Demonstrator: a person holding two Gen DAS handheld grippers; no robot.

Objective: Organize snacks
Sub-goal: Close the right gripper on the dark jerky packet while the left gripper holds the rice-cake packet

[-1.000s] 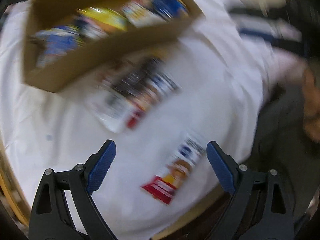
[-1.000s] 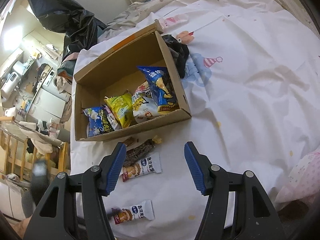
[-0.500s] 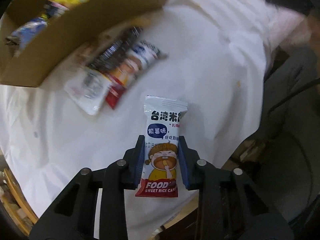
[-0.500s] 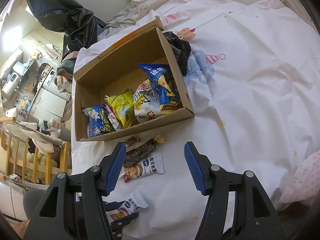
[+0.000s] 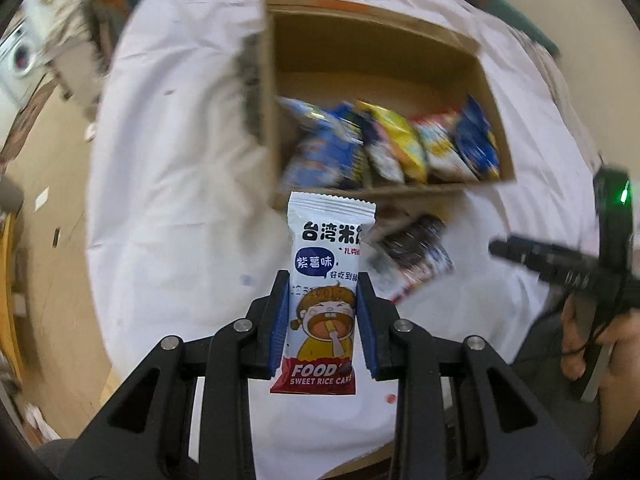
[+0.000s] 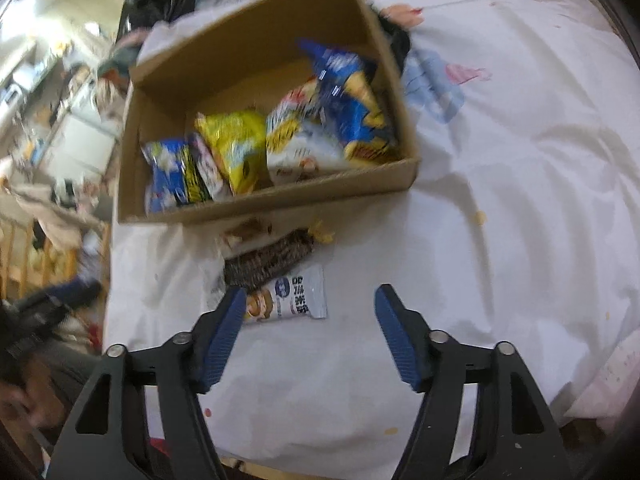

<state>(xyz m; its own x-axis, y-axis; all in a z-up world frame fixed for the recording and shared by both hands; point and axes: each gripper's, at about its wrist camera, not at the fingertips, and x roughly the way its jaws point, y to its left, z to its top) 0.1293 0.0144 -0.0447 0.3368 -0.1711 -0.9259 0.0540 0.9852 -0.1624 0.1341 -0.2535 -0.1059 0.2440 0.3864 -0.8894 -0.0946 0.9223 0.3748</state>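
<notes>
With my left gripper point(image 5: 322, 312) pinching the rice cake packet point(image 5: 322, 300), I must carry it into the cardboard box point(image 5: 400, 192) while my right gripper point(image 6: 308, 340), fingers spreading and empty, addresses the second packet point(image 6: 288, 300) on the bed.

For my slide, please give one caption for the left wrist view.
Left claw grips a rice cake packet before the snack box.

The left tongs point(image 5: 323, 316) are black with blue ridged pads point(image 5: 280, 320) and round silver screws. The right tongs point(image 6: 310, 338) look the same: black arms with holes, blue pads point(image 6: 394, 338), silver screws. A small green light glows on the right one.
</notes>
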